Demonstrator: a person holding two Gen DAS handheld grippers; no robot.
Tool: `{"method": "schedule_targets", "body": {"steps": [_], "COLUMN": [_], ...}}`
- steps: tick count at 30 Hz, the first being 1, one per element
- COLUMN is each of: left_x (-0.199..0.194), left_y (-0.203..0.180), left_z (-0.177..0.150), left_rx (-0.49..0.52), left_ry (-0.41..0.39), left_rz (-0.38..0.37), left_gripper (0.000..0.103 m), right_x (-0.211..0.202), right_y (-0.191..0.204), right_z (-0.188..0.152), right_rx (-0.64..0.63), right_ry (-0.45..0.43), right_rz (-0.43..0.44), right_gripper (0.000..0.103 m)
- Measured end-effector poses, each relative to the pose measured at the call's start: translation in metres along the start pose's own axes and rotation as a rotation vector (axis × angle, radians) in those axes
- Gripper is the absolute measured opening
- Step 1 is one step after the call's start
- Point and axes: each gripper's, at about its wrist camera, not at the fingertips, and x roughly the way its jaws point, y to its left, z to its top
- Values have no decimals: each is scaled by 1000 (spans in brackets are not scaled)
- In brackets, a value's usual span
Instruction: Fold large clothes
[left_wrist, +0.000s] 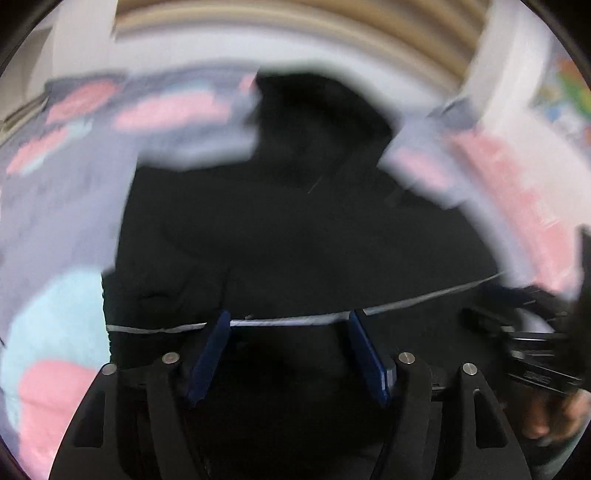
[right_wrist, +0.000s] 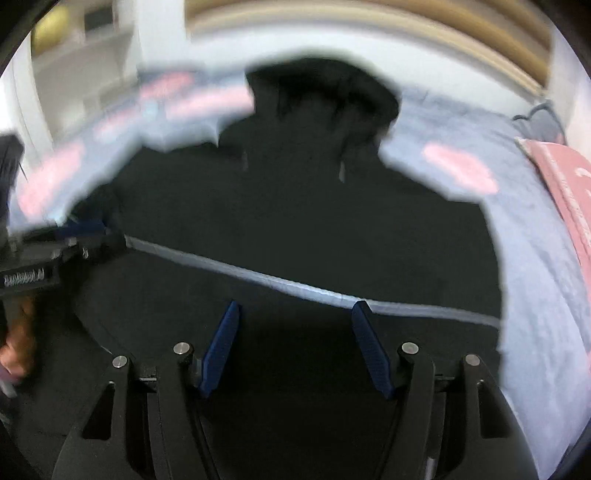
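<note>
A large black hooded garment (left_wrist: 303, 221) lies spread on a bed, hood at the far end; it also fills the right wrist view (right_wrist: 314, 206). A pale grey stripe (left_wrist: 295, 321) crosses its near part and shows in the right wrist view (right_wrist: 258, 277) too. My left gripper (left_wrist: 290, 321) is open with its blue pads either side of the stripe, just above the cloth. My right gripper (right_wrist: 295, 310) is open over the same stripe, further right. Each gripper appears in the other's view: the right one (left_wrist: 524, 332), the left one (right_wrist: 74, 240).
The bedcover (left_wrist: 66, 206) is lilac with pink and pale blue patches and surrounds the garment; it also shows on the right (right_wrist: 546, 258). A pink pillow (right_wrist: 569, 184) lies at the right. A wooden slatted headboard (left_wrist: 295, 22) stands beyond. Both views are blurred by motion.
</note>
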Motion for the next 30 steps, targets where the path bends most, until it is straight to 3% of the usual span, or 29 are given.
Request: {"method": "schedule_targets", "body": {"steps": [4, 8, 12, 14, 16, 18, 21, 23, 25, 27, 30], "left_x": [-3, -12, -19, -32, -54, -58, -36, -16, -7, 1, 7], "left_y": [-2, -6, -8, -14, -16, -8, 24, 44, 38, 23, 14], "left_z": [-8, -19, -8, 3, 18, 33, 35, 26, 24, 28, 38], "left_rx": [56, 84, 63, 64, 68, 30, -101, -174, -129, -73, -42], "left_ry": [-45, -86, -44, -56, -101, -95, -8, 51, 64, 92, 144], "left_rz": [11, 26, 20, -22, -15, 18, 46, 12, 52, 141, 212], "left_gripper": [66, 66, 66, 66, 66, 66, 66, 65, 65, 65, 67], "right_x": [8, 3, -5, -18, -32, -38, -13, 14, 28, 32, 36], "right_y": [-11, -8, -12, -20, -35, -54, -85, -97, -97, -91, -97], "right_z": [-16, -20, -9, 2, 20, 36, 43, 37, 33, 39, 48], "right_rx": [26, 24, 69, 110, 151, 190, 246, 263, 227, 193, 229], "right_ry": [-76, -107, -49, -32, -73, -85, 19, 113, 132, 158, 225], "right_rz": [64, 44, 59, 79, 24, -71, -177, -178, -172, -200, -180], "right_gripper": [68, 68, 68, 69, 69, 69, 68, 68, 69, 69, 69]}}
